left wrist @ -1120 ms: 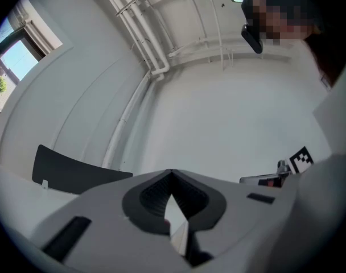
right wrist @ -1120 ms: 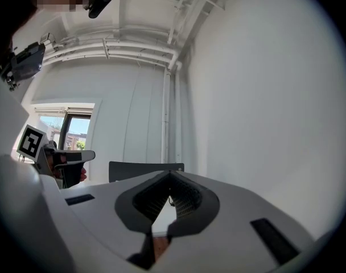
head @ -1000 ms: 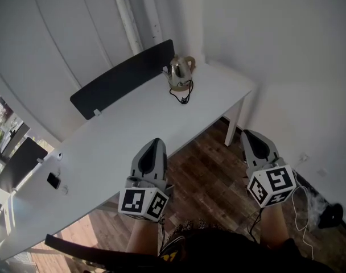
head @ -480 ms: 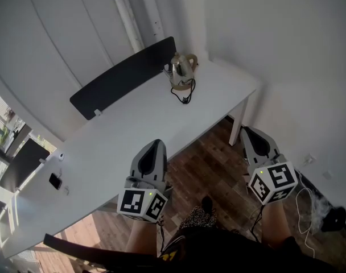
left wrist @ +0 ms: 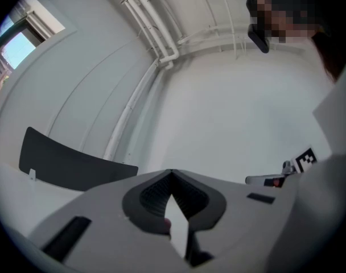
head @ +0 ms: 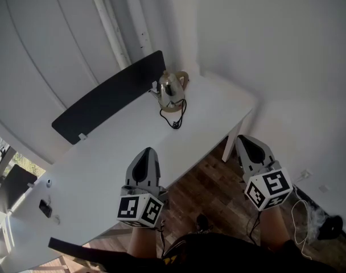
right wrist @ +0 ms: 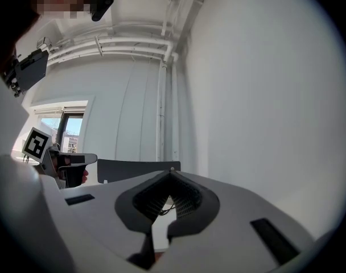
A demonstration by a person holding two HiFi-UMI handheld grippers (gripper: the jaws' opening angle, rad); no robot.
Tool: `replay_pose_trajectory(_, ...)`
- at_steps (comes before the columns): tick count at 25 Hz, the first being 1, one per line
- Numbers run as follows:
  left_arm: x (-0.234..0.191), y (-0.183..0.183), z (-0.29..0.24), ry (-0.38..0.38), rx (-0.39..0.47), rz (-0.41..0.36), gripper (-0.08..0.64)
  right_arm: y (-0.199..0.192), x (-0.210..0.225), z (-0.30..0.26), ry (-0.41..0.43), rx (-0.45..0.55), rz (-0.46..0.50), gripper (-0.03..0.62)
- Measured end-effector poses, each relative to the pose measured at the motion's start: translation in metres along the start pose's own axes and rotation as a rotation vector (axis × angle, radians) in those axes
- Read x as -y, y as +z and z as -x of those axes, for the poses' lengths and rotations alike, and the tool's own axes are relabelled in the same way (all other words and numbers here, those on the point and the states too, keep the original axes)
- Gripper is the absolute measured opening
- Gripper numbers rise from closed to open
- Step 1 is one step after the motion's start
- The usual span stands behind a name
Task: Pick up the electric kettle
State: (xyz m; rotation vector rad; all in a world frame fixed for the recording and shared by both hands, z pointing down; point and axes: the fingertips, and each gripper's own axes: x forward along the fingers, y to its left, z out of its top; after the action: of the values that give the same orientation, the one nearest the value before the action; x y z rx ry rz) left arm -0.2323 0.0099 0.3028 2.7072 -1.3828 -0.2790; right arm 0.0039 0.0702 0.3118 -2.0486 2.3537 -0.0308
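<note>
A shiny steel electric kettle (head: pixel 170 90) stands on its base near the far corner of the white table (head: pixel 104 152), with its black cord (head: pixel 176 118) coiled in front of it. My left gripper (head: pixel 148 151) hovers over the table's near edge, well short of the kettle, with its jaws shut and nothing between them. My right gripper (head: pixel 244 139) is beyond the table's right end, above the floor, also shut and empty. In the left gripper view the left gripper (left wrist: pixel 172 173) points at the wall. The right gripper (right wrist: pixel 171 173) hides the kettle in its own view.
A black panel (head: pixel 107 98) stands upright along the table's far edge, behind the kettle. A small dark device (head: pixel 45 208) lies at the table's left end. A white table leg (head: pixel 232 145) stands on the wood floor (head: pixel 213 195). A cable and a dark object (head: pixel 331 226) lie on the floor at right.
Both grippers have moved forward toward the table, still shut. The left one now reaches over the table's edge, and the kettle sits lower and further left in the head view.
</note>
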Motion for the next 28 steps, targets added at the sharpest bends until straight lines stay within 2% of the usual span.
replay_pose_trajectory(7,-0.025,-0.004,-0.054,0.001,-0.001,0.005,0.002,-0.002,0.024,-0.062,-0.014,-0.013,-0.009,0.006)
replay_pose_trajectory(16,-0.033,-0.013,-0.091,0.016,-0.028,-0.015,0.002,-0.008,0.046,-0.103,-0.005,-0.031,-0.030,0.006)
replay_pose_trajectory(23,-0.037,-0.021,-0.117,0.112,-0.026,-0.017,0.002,-0.007,0.072,-0.137,0.052,-0.017,-0.033,0.006)
replay_pose_trajectory(28,-0.032,-0.023,-0.144,0.195,0.004,-0.009,0.002,-0.006,0.101,-0.174,0.141,-0.029,-0.023,0.006)
